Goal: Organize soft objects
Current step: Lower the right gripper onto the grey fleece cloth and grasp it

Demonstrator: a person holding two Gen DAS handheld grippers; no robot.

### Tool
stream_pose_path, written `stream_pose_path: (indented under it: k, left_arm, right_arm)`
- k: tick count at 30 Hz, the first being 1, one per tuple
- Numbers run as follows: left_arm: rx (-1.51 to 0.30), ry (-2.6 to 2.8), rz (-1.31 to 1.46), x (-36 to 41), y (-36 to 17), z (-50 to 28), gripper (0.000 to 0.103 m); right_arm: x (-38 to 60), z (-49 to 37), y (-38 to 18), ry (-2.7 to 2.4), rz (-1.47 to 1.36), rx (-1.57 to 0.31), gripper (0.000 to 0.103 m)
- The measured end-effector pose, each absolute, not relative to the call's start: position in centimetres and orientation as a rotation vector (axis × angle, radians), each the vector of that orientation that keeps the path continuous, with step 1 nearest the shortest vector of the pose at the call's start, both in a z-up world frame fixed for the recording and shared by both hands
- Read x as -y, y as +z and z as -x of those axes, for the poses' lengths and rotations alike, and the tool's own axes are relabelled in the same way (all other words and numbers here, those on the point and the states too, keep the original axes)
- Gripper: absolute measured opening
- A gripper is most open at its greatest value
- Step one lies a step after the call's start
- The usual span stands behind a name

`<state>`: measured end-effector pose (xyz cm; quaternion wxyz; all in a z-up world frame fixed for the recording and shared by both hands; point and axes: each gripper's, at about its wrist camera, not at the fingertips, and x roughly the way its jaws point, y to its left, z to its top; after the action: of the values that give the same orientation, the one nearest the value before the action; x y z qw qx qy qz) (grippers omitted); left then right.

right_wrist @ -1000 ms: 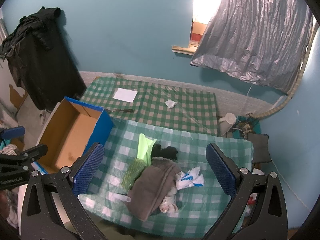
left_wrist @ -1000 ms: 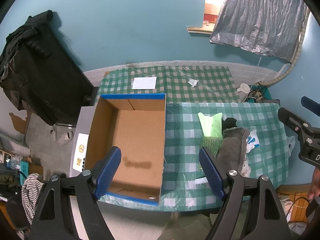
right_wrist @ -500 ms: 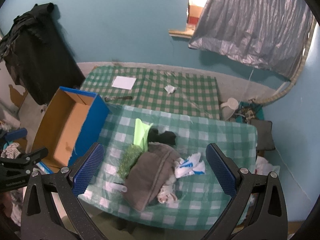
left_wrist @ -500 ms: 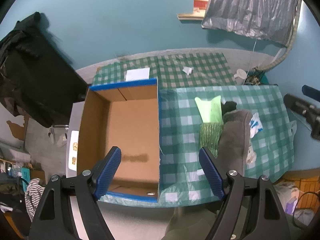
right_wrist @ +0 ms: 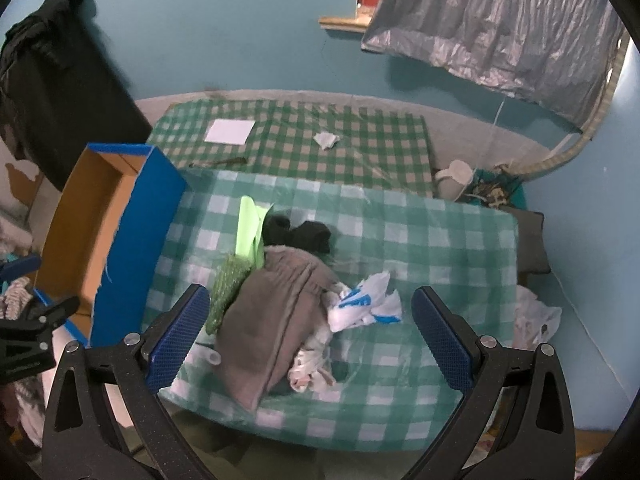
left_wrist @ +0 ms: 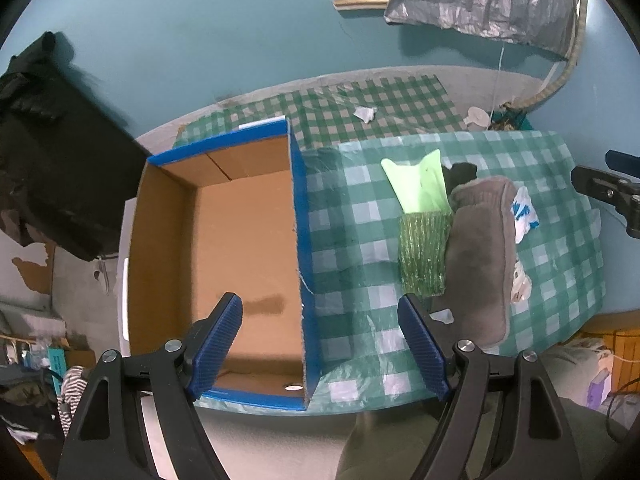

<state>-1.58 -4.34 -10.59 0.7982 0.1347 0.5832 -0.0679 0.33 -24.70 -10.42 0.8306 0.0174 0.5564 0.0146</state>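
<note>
A pile of soft things lies on the green checked table (right_wrist: 440, 240): a grey cloth (right_wrist: 276, 312), a light green piece (right_wrist: 248, 228), a dark green textured piece (right_wrist: 226, 288), a black cloth (right_wrist: 300, 234) and a white and blue plastic bag (right_wrist: 360, 304). The pile also shows in the left wrist view, with the grey cloth (left_wrist: 480, 248) to the right. An empty cardboard box with blue rims (left_wrist: 298, 216) stands left of the pile. My left gripper (left_wrist: 320, 344) is open over the box's near right edge. My right gripper (right_wrist: 308, 332) is open above the pile.
A second checked surface behind holds a white sheet (right_wrist: 230, 131) and a crumpled paper (right_wrist: 326, 140). Dark clothes (right_wrist: 48, 92) hang at the left. A grey curtain (right_wrist: 500, 28) hangs at the back right. A white plastic bag (right_wrist: 536, 316) hangs off the table's right edge.
Both grippers have moved closer to the table and a little forward; the box and the pile look larger. Both stay open and empty.
</note>
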Motion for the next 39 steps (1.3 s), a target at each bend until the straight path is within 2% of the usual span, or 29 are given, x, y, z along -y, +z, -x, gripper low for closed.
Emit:
stream_pose_path:
  k: [12,39]
  left_arm:
    - [-1.267,-0.177,-0.363,5.8,-14.6,1.9,0.081]
    - [-1.327,-0.278,-0.445,9.2,-22.1,3.6,0.082]
  right_arm:
    - [24.8,-1.1,-14.4,0.070,-0.062,-1.259,0.101]
    - [22.3,-1.6,-22.4,0.170,-0.022,-1.397,0.091]
